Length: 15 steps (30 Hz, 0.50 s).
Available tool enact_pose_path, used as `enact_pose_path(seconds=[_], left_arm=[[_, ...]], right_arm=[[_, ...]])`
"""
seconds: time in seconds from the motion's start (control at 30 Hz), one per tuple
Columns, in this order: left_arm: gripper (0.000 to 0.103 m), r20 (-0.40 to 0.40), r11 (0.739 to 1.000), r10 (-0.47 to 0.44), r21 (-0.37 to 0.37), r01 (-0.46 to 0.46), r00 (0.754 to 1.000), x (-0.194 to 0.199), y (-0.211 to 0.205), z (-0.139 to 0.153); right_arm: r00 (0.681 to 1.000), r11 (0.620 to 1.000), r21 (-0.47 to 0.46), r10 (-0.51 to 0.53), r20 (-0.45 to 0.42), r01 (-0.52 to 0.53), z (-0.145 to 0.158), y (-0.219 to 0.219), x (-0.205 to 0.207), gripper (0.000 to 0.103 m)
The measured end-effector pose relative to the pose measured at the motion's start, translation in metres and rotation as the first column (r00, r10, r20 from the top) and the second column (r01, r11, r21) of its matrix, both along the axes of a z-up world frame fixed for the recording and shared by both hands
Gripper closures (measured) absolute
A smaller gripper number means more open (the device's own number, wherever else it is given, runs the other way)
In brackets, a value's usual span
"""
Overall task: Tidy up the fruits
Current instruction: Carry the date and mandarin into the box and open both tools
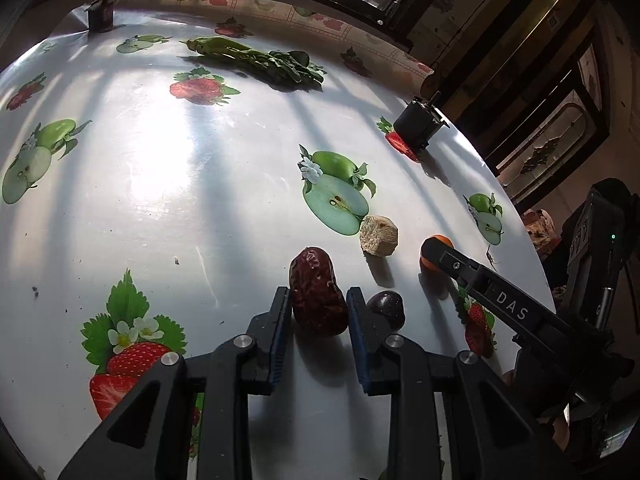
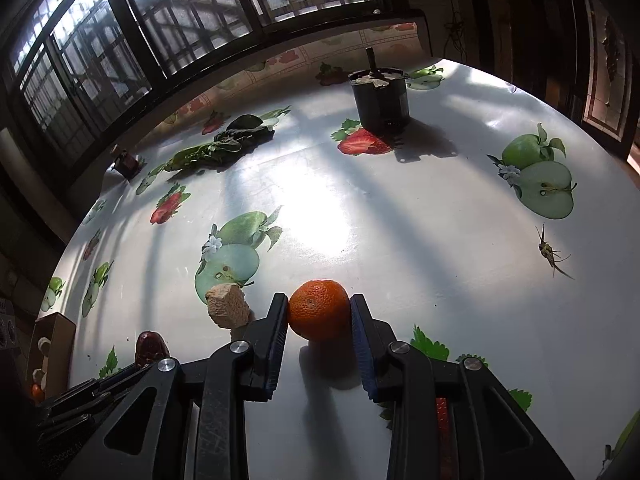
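A wrinkled dark red date (image 1: 318,294) lies on the fruit-printed tablecloth (image 1: 160,184), and my left gripper (image 1: 319,300) is shut on its sides. A small dark plum (image 1: 386,307) sits just right of the left gripper's right finger. In the right wrist view my right gripper (image 2: 319,311) is shut on a small orange (image 2: 319,309), which rests on the cloth. From the left wrist view that orange (image 1: 434,256) shows partly behind the right gripper's finger. A beige crumbly chunk (image 1: 378,235) (image 2: 227,306) lies between the date (image 2: 149,349) and the orange.
A bundle of green leafy vegetables (image 1: 260,58) (image 2: 218,146) lies at the far side. A black motor-like cylinder (image 1: 418,124) (image 2: 380,96) stands at the far right, a small dark jar (image 1: 101,12) at the far left corner. A dried twig (image 2: 550,254) lies right of the orange.
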State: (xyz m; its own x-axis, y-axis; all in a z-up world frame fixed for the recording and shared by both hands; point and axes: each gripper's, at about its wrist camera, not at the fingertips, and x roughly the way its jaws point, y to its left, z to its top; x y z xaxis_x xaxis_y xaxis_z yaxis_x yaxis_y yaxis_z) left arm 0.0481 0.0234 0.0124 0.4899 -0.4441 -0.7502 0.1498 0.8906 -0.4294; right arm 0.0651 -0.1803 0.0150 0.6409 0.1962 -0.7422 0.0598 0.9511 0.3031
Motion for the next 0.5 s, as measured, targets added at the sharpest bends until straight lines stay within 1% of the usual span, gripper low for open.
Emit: enact_pose_path(seconds=[0.17, 0.27, 0.33, 0.43, 0.5], left_arm=[[0.076, -0.004, 1.0, -0.006, -0.017, 0.006, 1.0, -0.001, -0.001, 0.001], [0.076, 0.019, 1.0, -0.002, -0.02, 0.003, 1.0, -0.005, -0.001, 0.006], [0.076, 0.044, 1.0, 0.002, -0.016, -0.001, 0.999, -0.01, 0.0, 0.011], [0.076, 0.101, 1.0, 0.015, 0.025, -0.018, 0.995, -0.025, -0.001, 0.022], [0.076, 0.115, 1.0, 0.004, 0.016, -0.006, 0.993, -0.037, 0.002, 0.03]], right_arm=[[1.0, 0.999, -0.018, -0.029, 0.011, 0.029, 0.001, -0.002, -0.003, 0.07], [0.998, 0.998, -0.024, -0.051, 0.022, 0.051, 0.009, -0.001, -0.01, 0.07], [0.998, 0.998, -0.019, -0.054, 0.04, 0.054, 0.018, 0.001, -0.024, 0.07], [0.998, 0.999, -0.022, -0.039, 0.042, 0.039, 0.026, 0.008, -0.051, 0.07], [0.999, 0.999, -0.029, -0.028, 0.042, 0.029, 0.032, 0.011, -0.068, 0.07]])
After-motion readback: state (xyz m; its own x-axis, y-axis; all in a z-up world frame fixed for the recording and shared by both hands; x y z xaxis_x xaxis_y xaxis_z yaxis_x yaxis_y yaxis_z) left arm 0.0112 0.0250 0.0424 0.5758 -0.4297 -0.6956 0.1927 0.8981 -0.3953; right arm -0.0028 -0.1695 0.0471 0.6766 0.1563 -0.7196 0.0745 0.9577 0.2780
